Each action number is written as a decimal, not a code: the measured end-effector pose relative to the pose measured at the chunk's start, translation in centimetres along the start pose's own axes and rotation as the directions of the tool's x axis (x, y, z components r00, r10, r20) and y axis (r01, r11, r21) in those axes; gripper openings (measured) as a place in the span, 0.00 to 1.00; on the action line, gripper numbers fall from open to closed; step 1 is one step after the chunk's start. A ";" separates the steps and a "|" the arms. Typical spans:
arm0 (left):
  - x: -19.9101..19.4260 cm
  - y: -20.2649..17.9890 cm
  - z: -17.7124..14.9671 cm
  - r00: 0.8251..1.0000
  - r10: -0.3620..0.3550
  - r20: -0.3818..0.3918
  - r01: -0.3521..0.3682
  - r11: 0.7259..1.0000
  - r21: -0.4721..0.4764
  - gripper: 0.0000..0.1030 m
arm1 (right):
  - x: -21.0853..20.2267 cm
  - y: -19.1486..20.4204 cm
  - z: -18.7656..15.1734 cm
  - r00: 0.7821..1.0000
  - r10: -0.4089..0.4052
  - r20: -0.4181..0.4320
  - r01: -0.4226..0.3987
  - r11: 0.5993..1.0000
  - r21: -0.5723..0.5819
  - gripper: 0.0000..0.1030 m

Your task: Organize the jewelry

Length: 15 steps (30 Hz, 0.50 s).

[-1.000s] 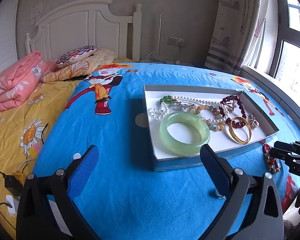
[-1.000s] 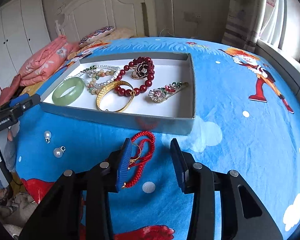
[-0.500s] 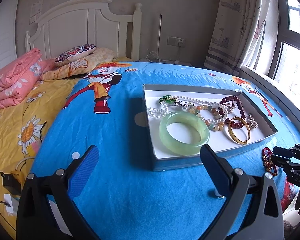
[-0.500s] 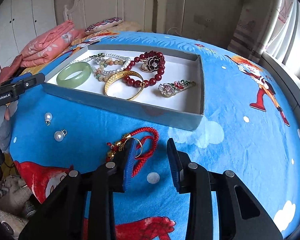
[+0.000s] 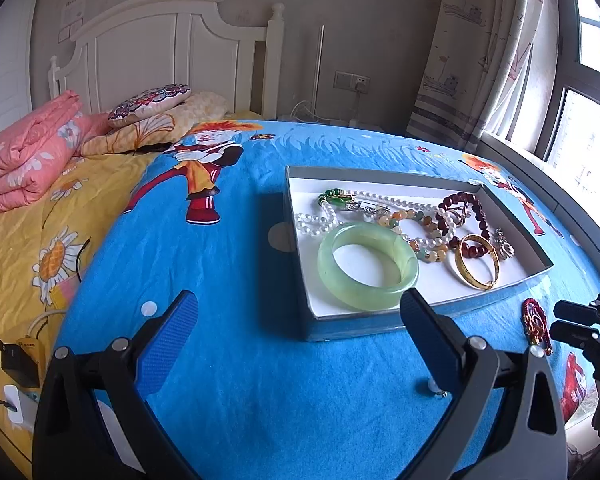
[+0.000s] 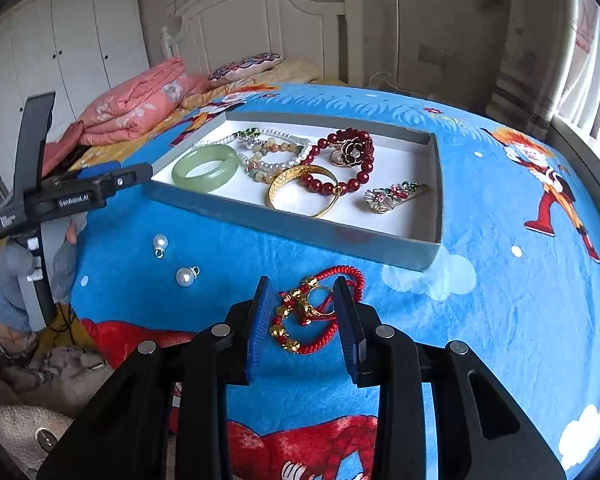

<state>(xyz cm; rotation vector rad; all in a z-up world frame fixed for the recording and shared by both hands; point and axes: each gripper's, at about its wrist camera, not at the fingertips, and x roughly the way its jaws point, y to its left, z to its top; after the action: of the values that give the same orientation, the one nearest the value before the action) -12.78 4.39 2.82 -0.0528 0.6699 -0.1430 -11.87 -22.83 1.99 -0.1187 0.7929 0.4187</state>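
Note:
A red cord bracelet with gold beads (image 6: 314, 312) lies on the blue bedspread just in front of the grey jewelry box (image 6: 296, 226). My right gripper (image 6: 302, 298) is open with its fingers on either side of the bracelet. The bracelet also shows in the left wrist view (image 5: 536, 324), beside the right gripper (image 5: 572, 322). The box holds a green jade bangle (image 5: 367, 266), a gold bangle (image 5: 477, 266), bead bracelets and a brooch (image 6: 394, 197). My left gripper (image 5: 300, 320) is open and empty, hovering left of the box's near corner.
Two loose pearl pendants (image 6: 161, 243) (image 6: 186, 276) lie on the bedspread left of the right gripper. A folded pink quilt (image 5: 24, 152) and pillows sit by the headboard. A charger and cable (image 5: 18, 364) hang at the bed's left edge.
My right gripper has moved so its fingers now straddle the red cord bracelet, and they stand a little wider apart. My left gripper has barely moved.

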 end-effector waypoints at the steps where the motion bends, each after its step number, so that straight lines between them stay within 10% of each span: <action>1: 0.0 0.0 0.0 1.000 -0.001 0.000 0.001 1.000 -0.001 0.97 | 0.3 0.3 0.0 1.000 -0.016 -0.005 0.016 1.000 -0.015 0.25; 15: 0.0 0.1 -0.1 1.000 -0.003 0.000 0.003 1.000 -0.004 0.97 | 1.9 0.0 -0.7 0.997 -0.078 -0.027 0.076 0.995 -0.057 0.24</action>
<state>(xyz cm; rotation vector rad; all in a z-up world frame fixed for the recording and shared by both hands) -12.78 4.50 2.75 -0.0577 0.6697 -0.1447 -11.16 -22.35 0.10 -0.2069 0.8030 0.3670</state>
